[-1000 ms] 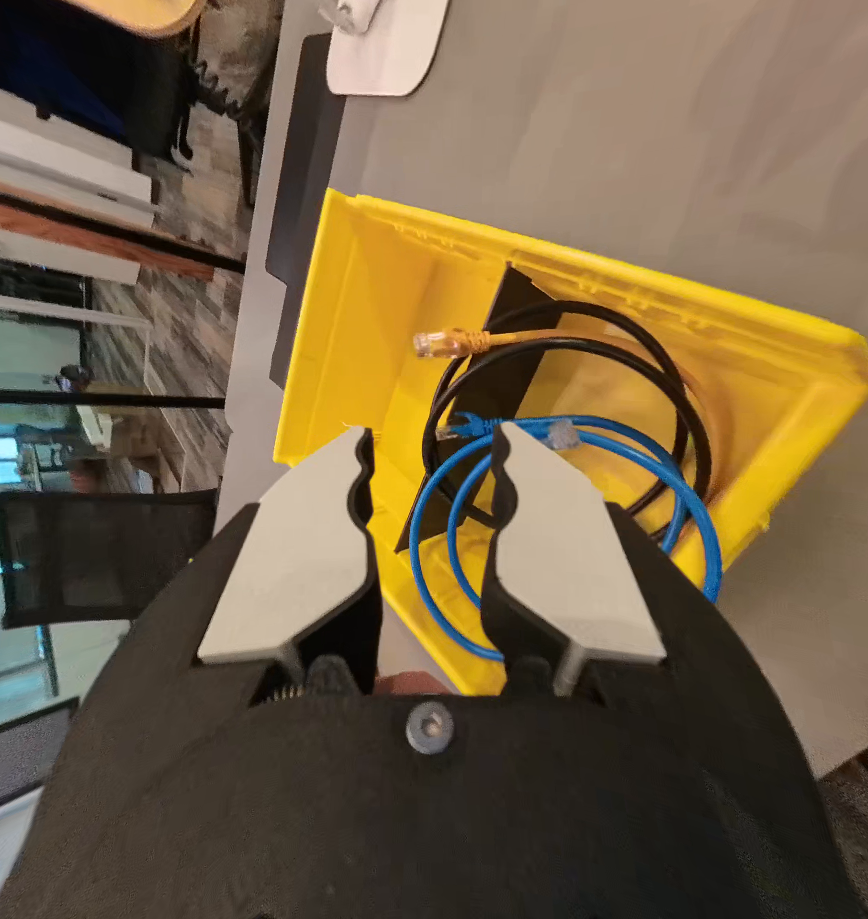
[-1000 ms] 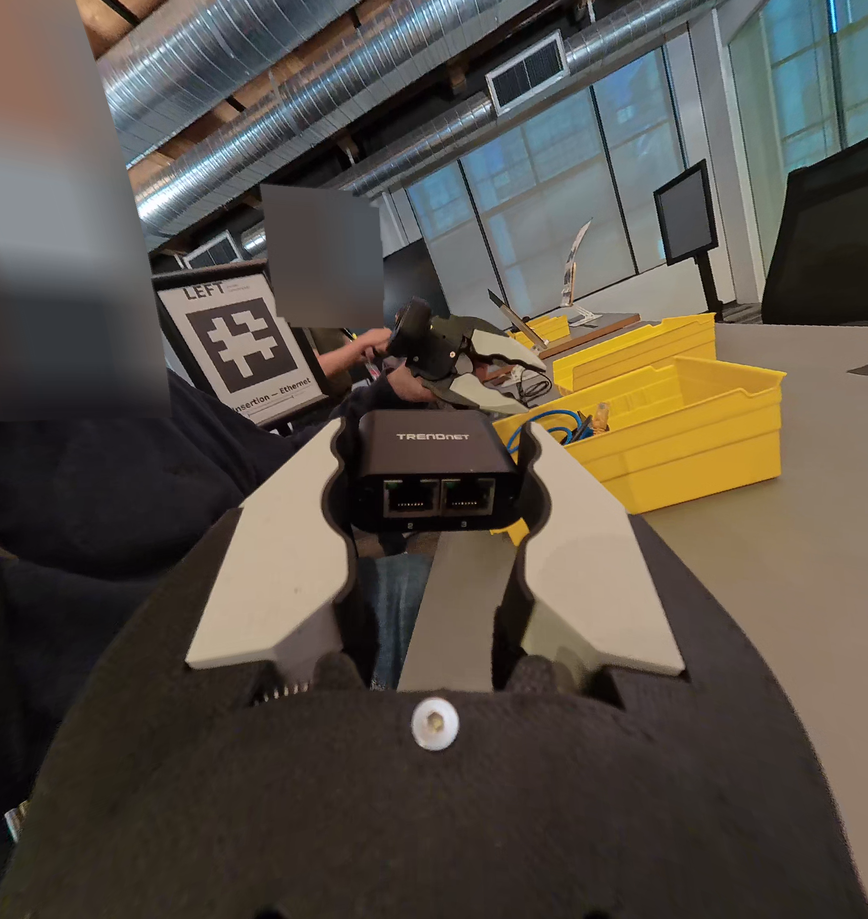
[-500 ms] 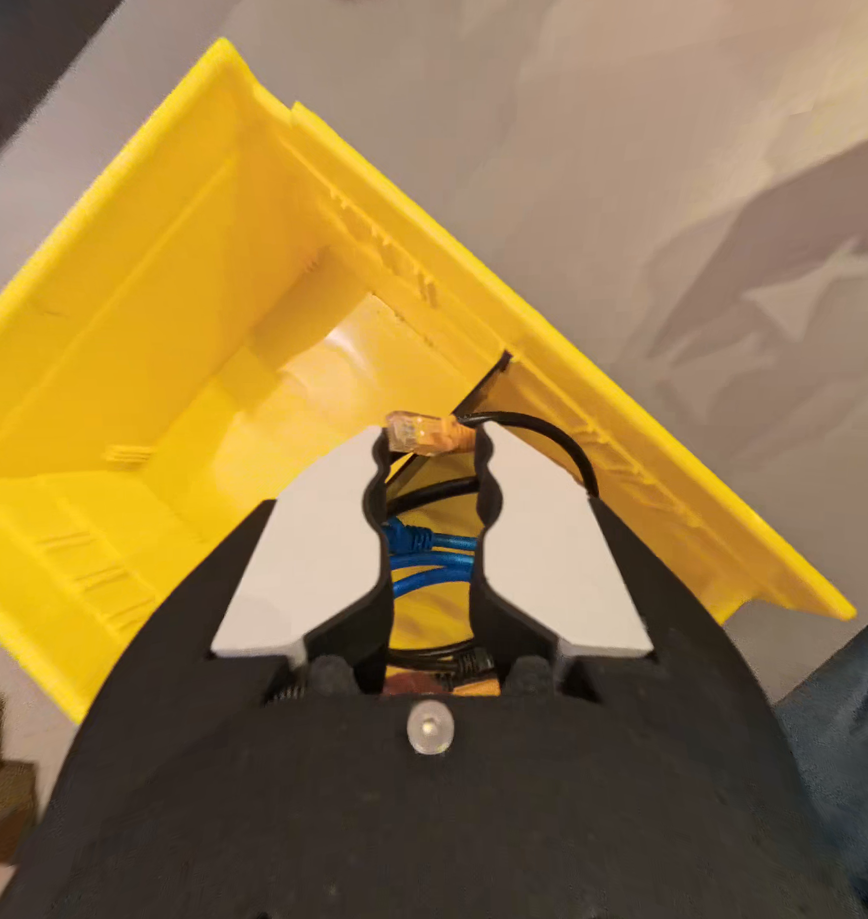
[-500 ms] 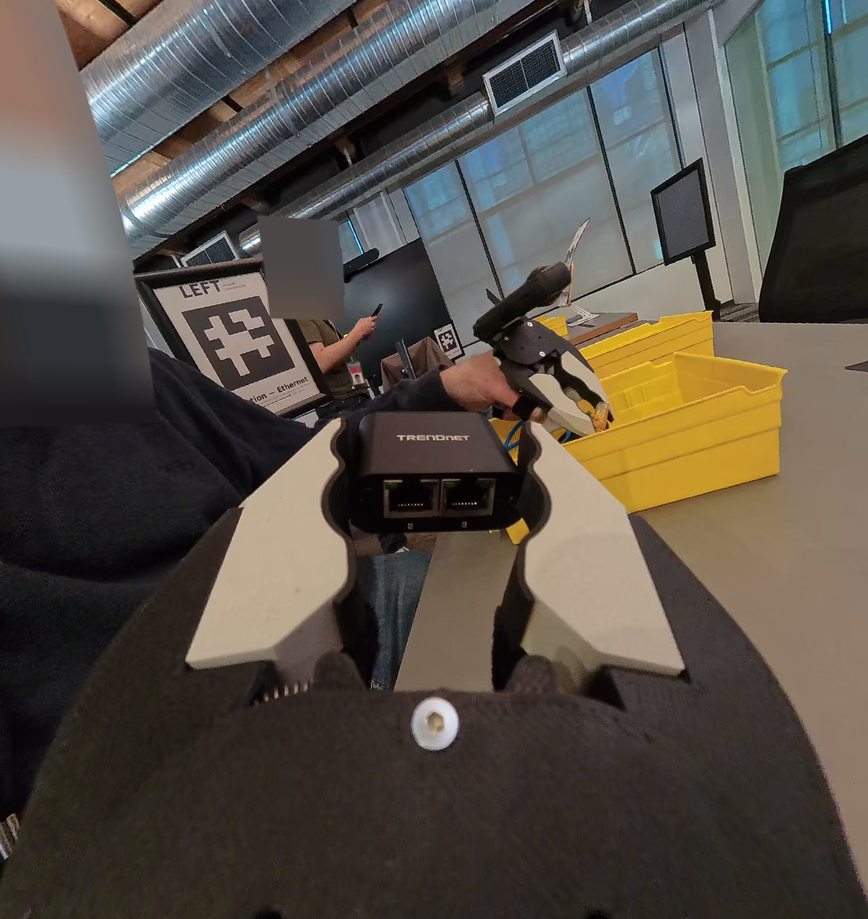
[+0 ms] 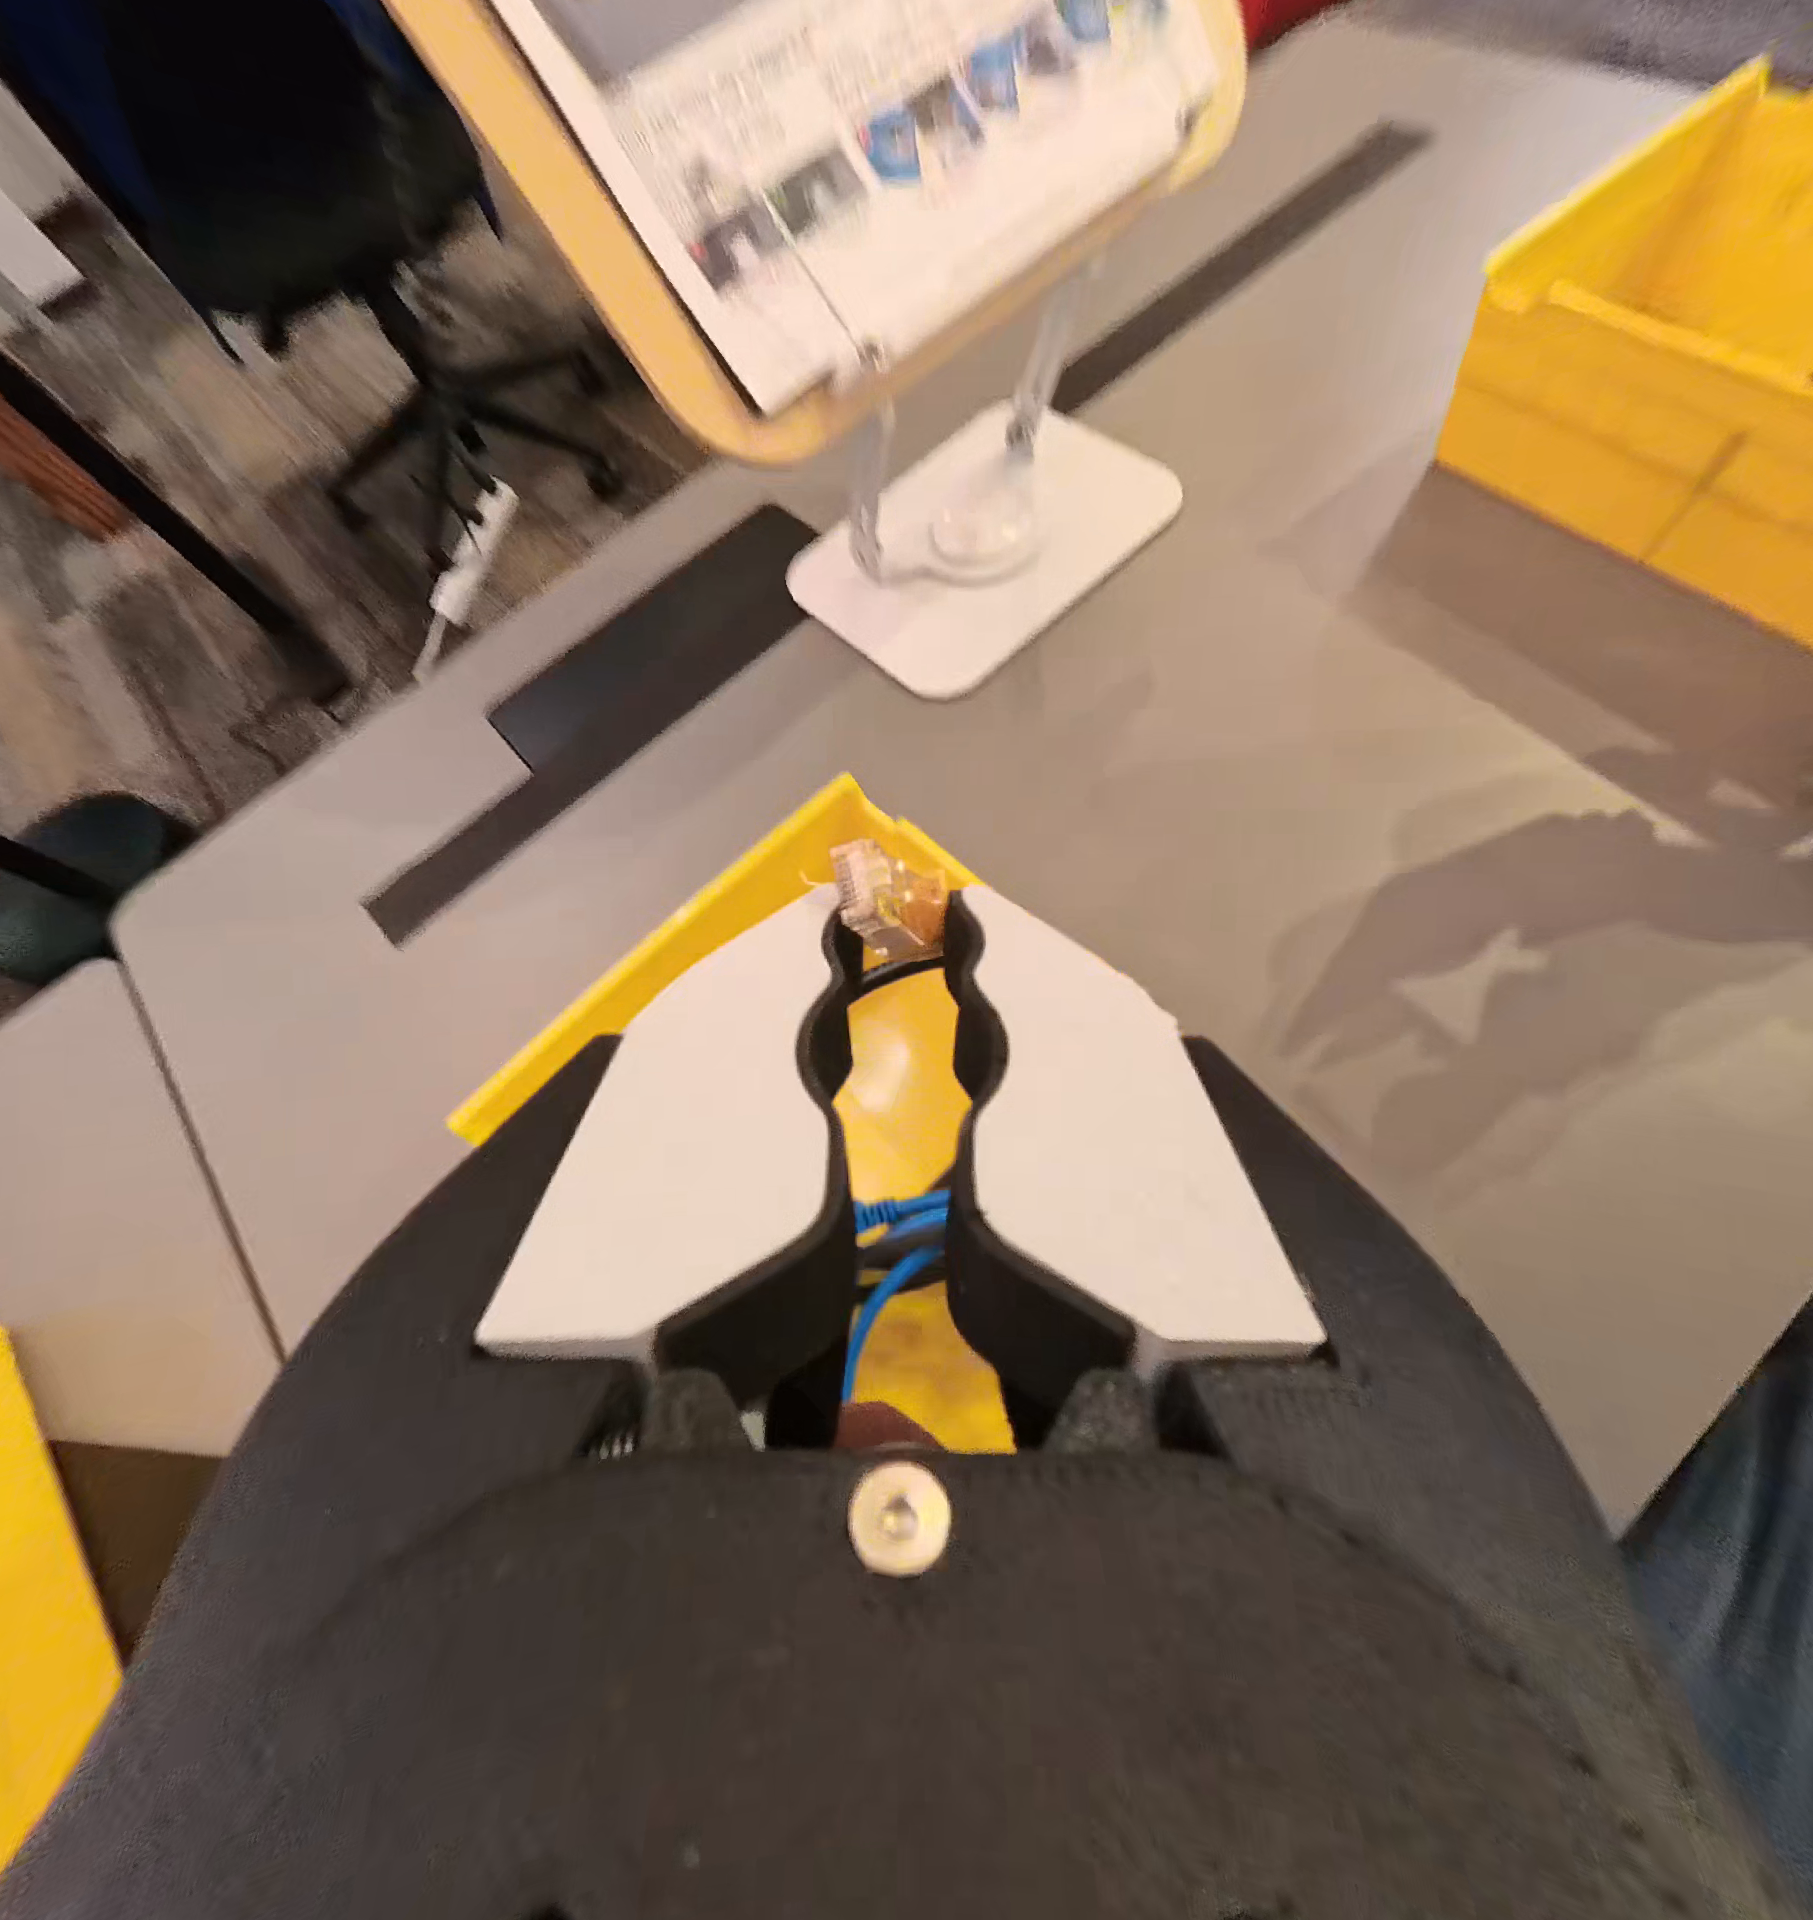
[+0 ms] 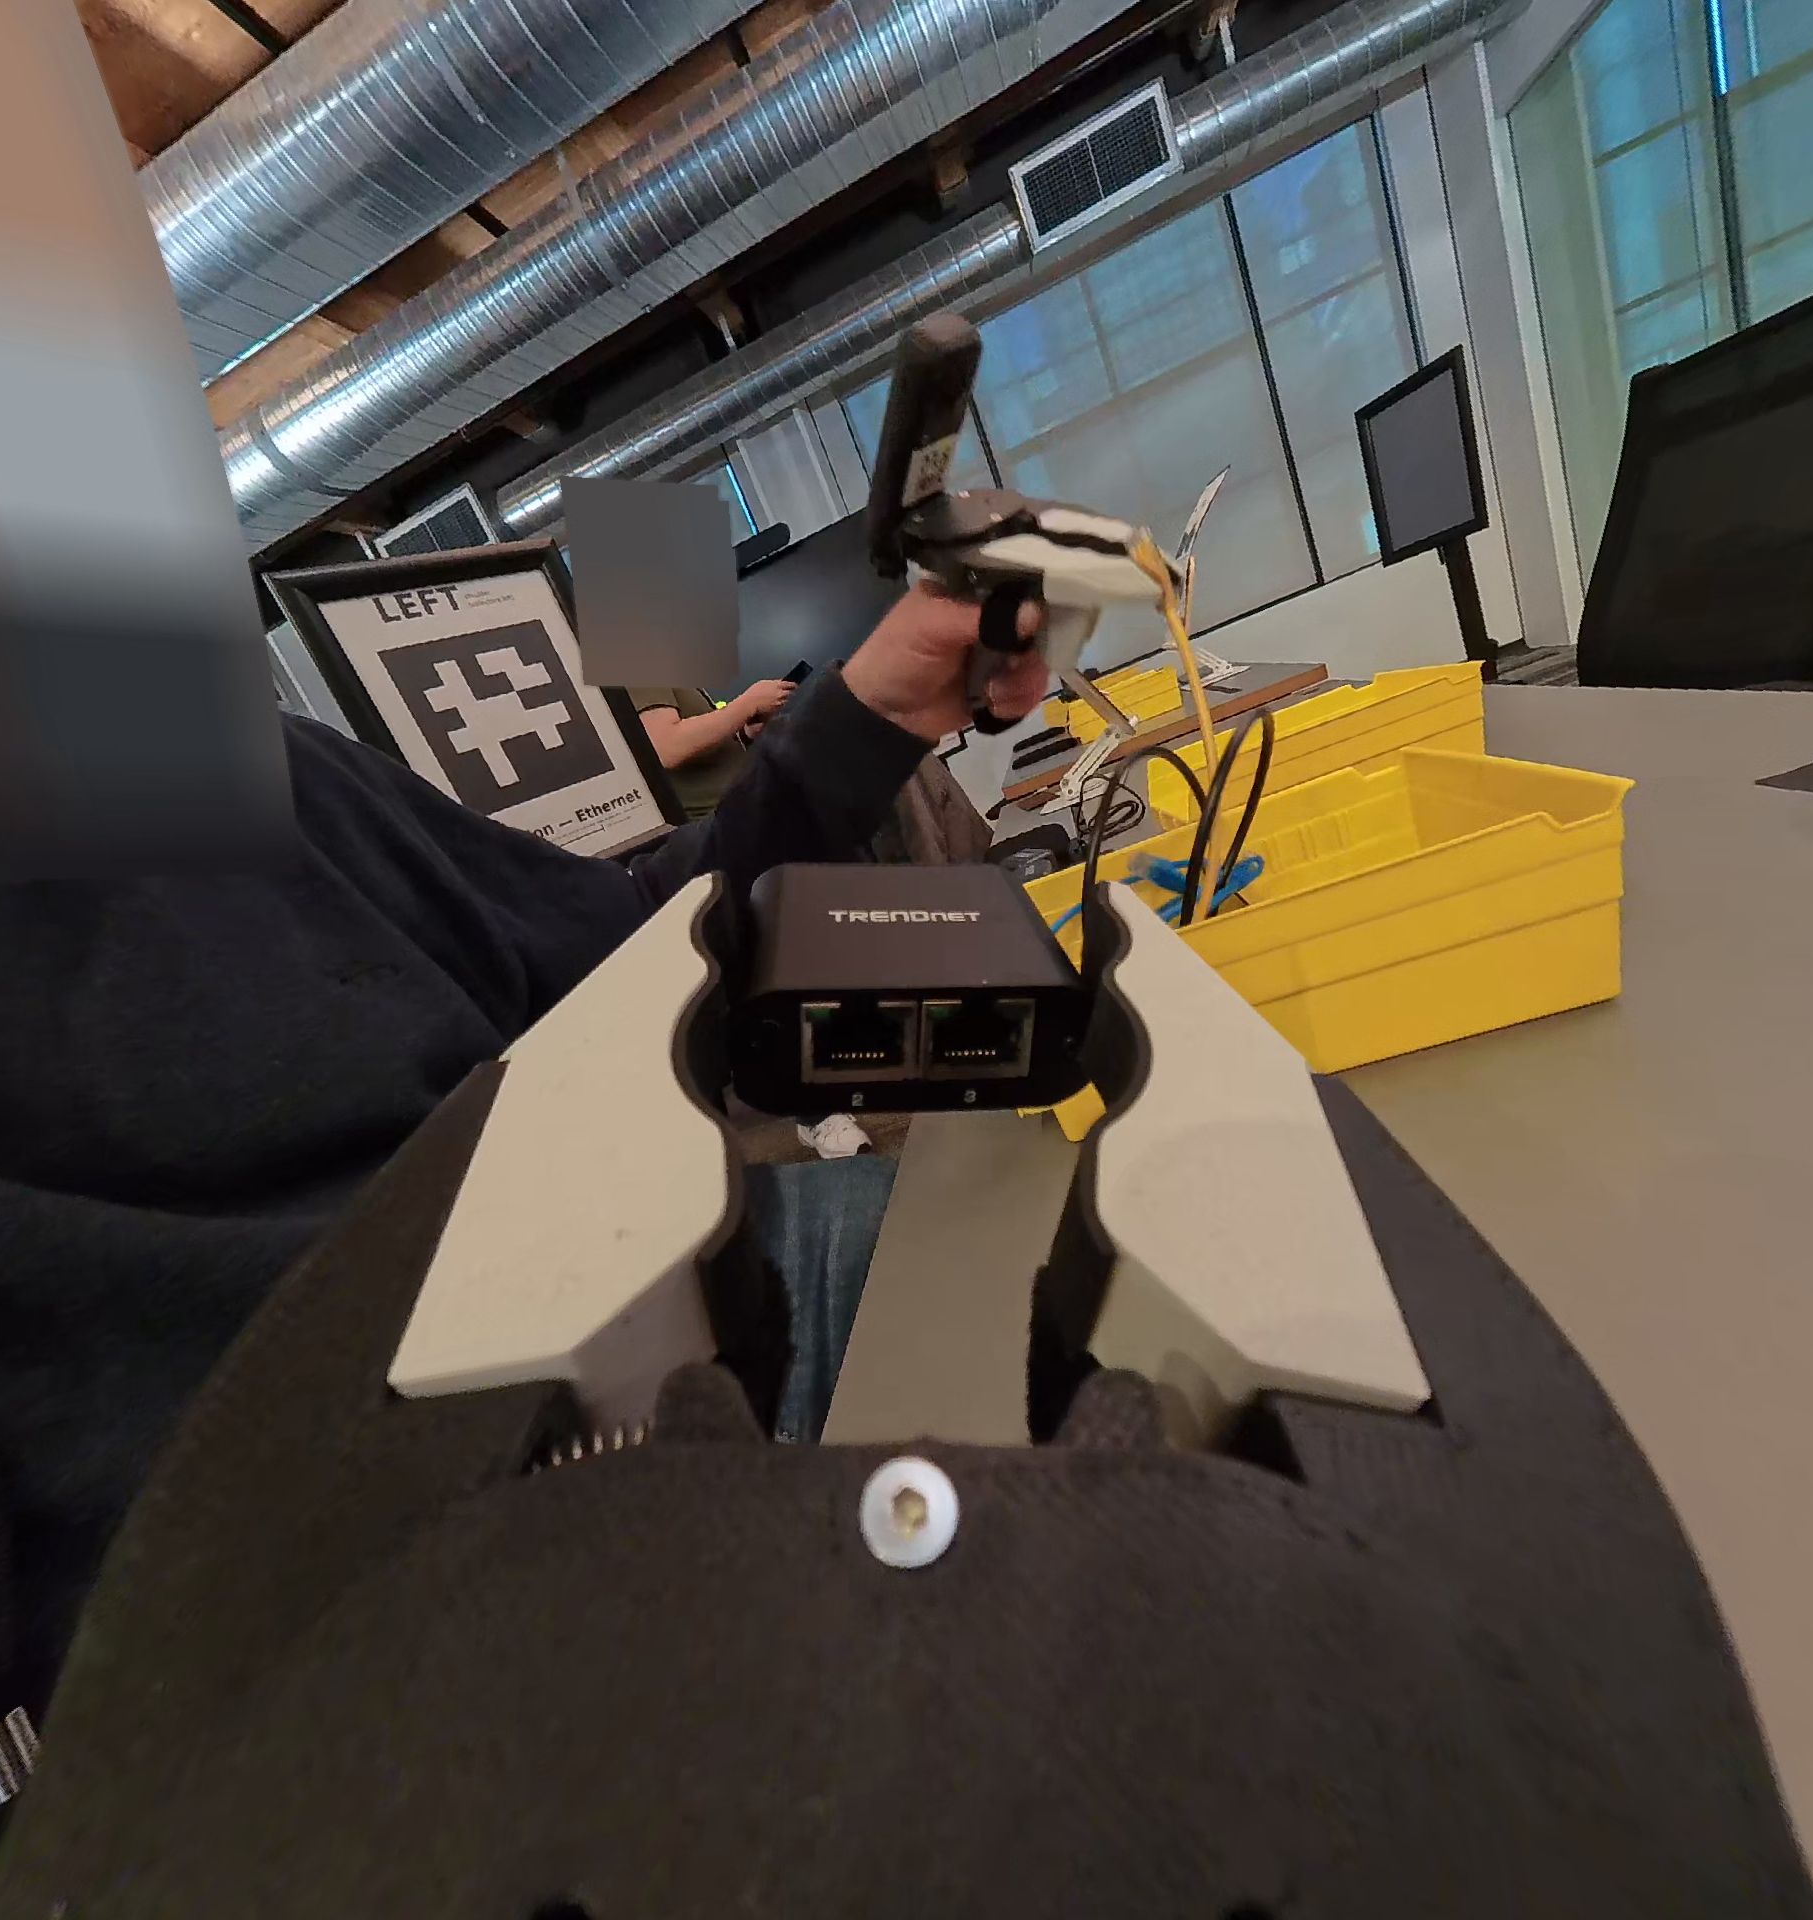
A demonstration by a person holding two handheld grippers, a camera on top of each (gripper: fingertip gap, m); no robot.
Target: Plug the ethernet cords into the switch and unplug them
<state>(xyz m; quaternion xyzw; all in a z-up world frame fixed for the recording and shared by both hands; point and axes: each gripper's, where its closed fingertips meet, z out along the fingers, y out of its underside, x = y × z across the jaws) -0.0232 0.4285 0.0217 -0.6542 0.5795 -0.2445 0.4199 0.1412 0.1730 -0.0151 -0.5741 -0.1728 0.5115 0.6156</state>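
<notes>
My left gripper (image 5: 897,920) is shut on the clear plug of the orange ethernet cord (image 5: 881,896), held at the fingertips and raised above the yellow bin (image 5: 673,956). The right wrist view shows that gripper (image 6: 1141,551) lifted, with the orange cord (image 6: 1193,686) hanging down into the bin (image 6: 1401,935). A blue cord (image 6: 1193,878) and a black cord (image 6: 1245,769) lie in the bin. My right gripper (image 6: 907,997) is shut on the black switch (image 6: 907,977), which has two empty ports facing me.
A grey table (image 5: 1297,831) carries a white-based sign stand (image 5: 985,582) and more yellow bins (image 5: 1660,395). A framed marker sign (image 6: 486,707) and a person's dark sleeve (image 6: 466,935) are on the left. A black chair (image 6: 1733,520) stands at the far right.
My left gripper has closed on the orange plug and lifted it up out of the bin, swinging to face the sign stand. The right gripper has held the switch still.
</notes>
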